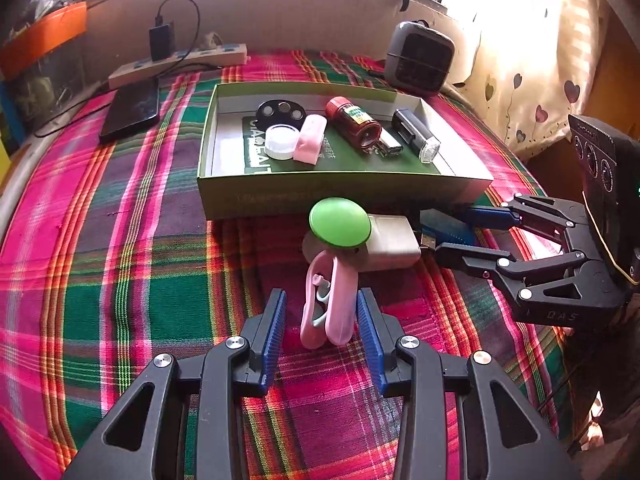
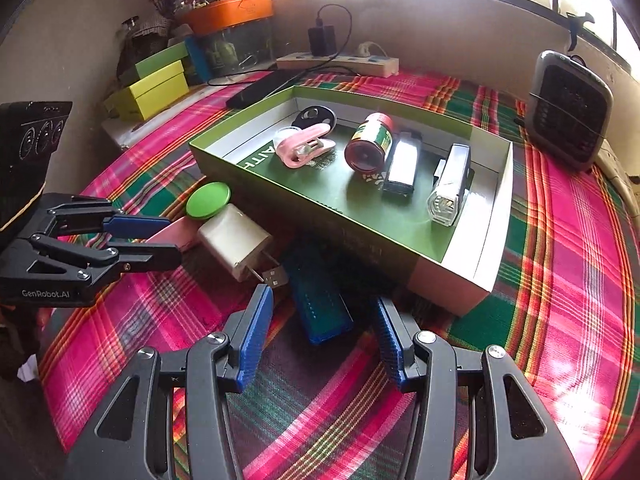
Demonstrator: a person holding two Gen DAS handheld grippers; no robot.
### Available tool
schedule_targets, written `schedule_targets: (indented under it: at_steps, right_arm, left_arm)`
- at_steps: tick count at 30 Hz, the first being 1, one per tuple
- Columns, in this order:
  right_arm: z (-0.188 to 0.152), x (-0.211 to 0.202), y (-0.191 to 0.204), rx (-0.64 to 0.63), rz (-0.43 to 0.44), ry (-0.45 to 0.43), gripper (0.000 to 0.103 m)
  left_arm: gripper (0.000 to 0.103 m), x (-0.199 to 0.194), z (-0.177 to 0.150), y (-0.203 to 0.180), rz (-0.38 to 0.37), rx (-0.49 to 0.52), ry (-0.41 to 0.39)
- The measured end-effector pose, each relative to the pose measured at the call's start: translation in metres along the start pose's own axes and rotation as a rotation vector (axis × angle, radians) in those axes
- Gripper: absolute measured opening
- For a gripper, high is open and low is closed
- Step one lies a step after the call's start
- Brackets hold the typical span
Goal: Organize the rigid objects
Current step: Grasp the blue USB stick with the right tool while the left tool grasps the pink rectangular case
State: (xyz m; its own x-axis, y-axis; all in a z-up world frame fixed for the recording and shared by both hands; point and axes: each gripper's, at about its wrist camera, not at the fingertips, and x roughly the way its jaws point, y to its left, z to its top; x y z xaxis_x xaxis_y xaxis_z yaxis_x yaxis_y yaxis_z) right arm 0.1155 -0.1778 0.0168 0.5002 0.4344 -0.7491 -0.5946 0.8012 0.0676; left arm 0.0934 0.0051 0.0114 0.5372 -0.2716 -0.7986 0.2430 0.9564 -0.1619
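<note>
A pink clip [image 1: 328, 304] stands on the plaid cloth between the pads of my left gripper [image 1: 322, 316], which is open with narrow gaps on both sides. Just beyond lie a green round lid [image 1: 340, 222] and a white charger block [image 1: 392, 244]. My right gripper [image 2: 322, 298] is open around a blue rectangular device [image 2: 320, 300] with a USB plug, its pads clear of it. The green box [image 1: 340, 196] behind holds a black disc [image 1: 280, 112], a white cap [image 1: 282, 140], another pink clip [image 1: 310, 140], a red bottle [image 1: 352, 120] and two dark stick-shaped items.
A phone [image 1: 130, 112] and a power strip [image 1: 180, 64] lie at the back left. At the back right a grey heater-like unit [image 1: 418, 58] stands by the curtain. Yellow-green boxes [image 2: 152, 88] and an orange-lidded tank [image 2: 228, 12] crowd the far left corner.
</note>
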Motion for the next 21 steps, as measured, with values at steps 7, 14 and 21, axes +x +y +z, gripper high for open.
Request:
schedule_targets:
  at_steps: [7, 14, 21]
  right_arm:
    - [0.0015, 0.0025, 0.0042, -0.032, -0.027, 0.003, 0.051]
    - [0.0004, 0.0017, 0.0059, -0.035, -0.045, 0.004, 0.049]
    - [-0.0018, -0.0006, 0.0044, -0.023, -0.072, 0.001, 0.036]
  left_arm:
    - [0.035, 0.0022, 0.0015, 0.0006, 0.004, 0.006, -0.003]
    - [0.035, 0.0047, 0.0041, 0.0008, 0.012, 0.003, 0.0]
    - [0.035, 0.0057, 0.0041, 0.0032, 0.014, -0.003, -0.013]
